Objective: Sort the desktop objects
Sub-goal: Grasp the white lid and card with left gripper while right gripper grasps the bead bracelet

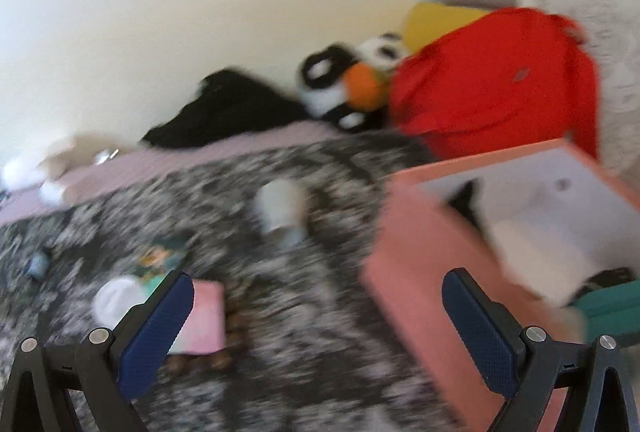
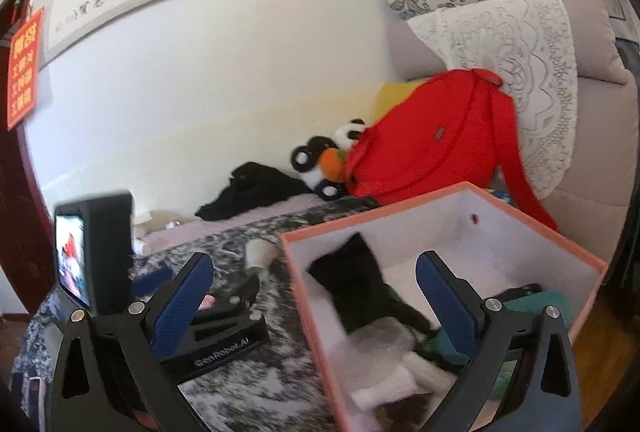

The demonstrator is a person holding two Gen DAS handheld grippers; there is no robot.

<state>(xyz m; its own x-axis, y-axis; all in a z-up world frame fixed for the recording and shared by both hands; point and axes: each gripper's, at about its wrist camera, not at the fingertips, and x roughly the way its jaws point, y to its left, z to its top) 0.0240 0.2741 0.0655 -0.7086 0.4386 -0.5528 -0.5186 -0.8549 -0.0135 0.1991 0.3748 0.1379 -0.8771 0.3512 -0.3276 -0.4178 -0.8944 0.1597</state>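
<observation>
Pink box (image 2: 440,228) is sitting at right, collecting sorted items; a black cloth (image 2: 360,284) is lying inside. Right gripper (image 2: 316,288) is hovering over its near-left wall, jaws spread, empty. Left gripper (image 1: 316,316) is likewise spread wide, pointing across the patterned spread (image 1: 280,332) toward a white cup (image 1: 280,212) farther off.

My pink box (image 2: 460,228) sits open on the mottled black-and-white cover (image 1: 304,312), its white inside holding a black cloth (image 2: 360,288), white pieces and something teal. Left of the box, a small pale cup (image 1: 280,210) lies tipped on the cover. Farther left of the box lie a pink pad (image 1: 206,316) and a white round lid (image 1: 114,300), blurred.
</observation>
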